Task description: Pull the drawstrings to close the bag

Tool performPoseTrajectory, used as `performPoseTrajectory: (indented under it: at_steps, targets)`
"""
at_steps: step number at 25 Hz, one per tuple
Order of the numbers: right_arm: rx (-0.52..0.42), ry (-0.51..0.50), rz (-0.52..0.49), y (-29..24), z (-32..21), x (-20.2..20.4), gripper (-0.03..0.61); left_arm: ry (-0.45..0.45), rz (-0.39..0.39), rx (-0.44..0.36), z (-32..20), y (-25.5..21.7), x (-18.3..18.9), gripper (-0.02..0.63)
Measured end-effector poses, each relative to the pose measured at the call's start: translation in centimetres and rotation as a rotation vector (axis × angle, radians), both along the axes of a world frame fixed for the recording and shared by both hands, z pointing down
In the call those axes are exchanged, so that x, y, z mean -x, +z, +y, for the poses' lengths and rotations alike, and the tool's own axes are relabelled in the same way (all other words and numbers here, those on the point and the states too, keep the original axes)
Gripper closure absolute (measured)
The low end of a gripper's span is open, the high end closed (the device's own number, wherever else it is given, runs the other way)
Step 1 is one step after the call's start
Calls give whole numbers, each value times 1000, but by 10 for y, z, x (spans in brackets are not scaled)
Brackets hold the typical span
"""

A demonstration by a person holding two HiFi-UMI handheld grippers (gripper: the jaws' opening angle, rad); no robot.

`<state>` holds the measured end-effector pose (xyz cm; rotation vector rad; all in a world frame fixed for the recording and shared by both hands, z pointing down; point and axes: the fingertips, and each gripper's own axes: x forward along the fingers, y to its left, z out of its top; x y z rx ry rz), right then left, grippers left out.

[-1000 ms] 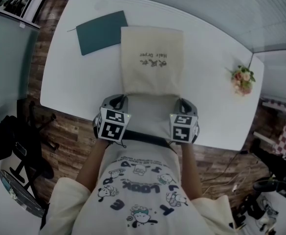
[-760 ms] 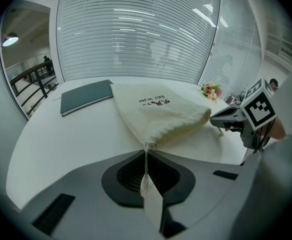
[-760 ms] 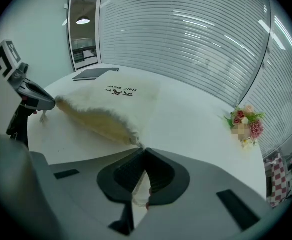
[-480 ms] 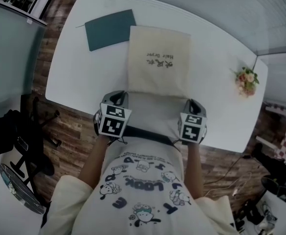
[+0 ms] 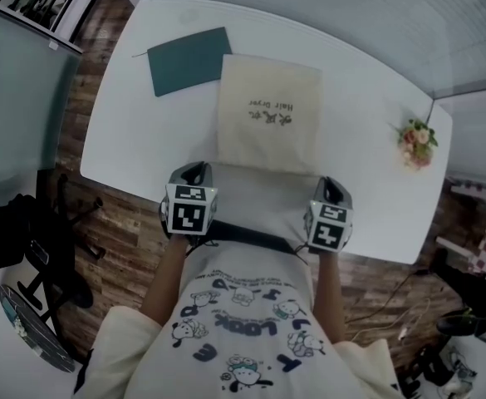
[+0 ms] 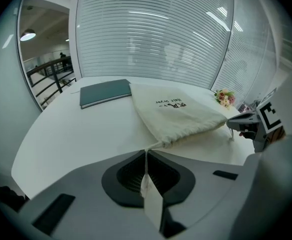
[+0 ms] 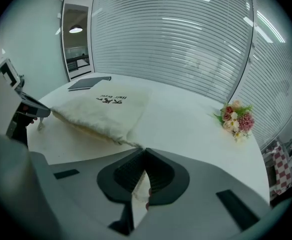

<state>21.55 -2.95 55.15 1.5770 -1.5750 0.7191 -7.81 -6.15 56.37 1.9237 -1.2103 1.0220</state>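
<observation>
Drawn wider apart, left tongs and right tongs pinch drawstrings, bag between them.

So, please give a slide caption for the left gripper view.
Left gripper shut on the drawstring of the cream bag, teal notebook behind.

We see a white table on wood-plank floor, a black chair lower left, and slatted blinds filling the upper frame.
</observation>
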Motion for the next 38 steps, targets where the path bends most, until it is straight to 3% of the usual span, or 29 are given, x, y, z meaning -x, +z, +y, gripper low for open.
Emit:
performPoseTrajectory:
  at_steps: [14,38]
  targets:
    - [-18,60,-24,2,4,-9,561,-140,61,-26,-1,1,6,566]
    - [-49,122,-12,-5,5,-21,561,-250,104,-33,-13,-3,27,566]
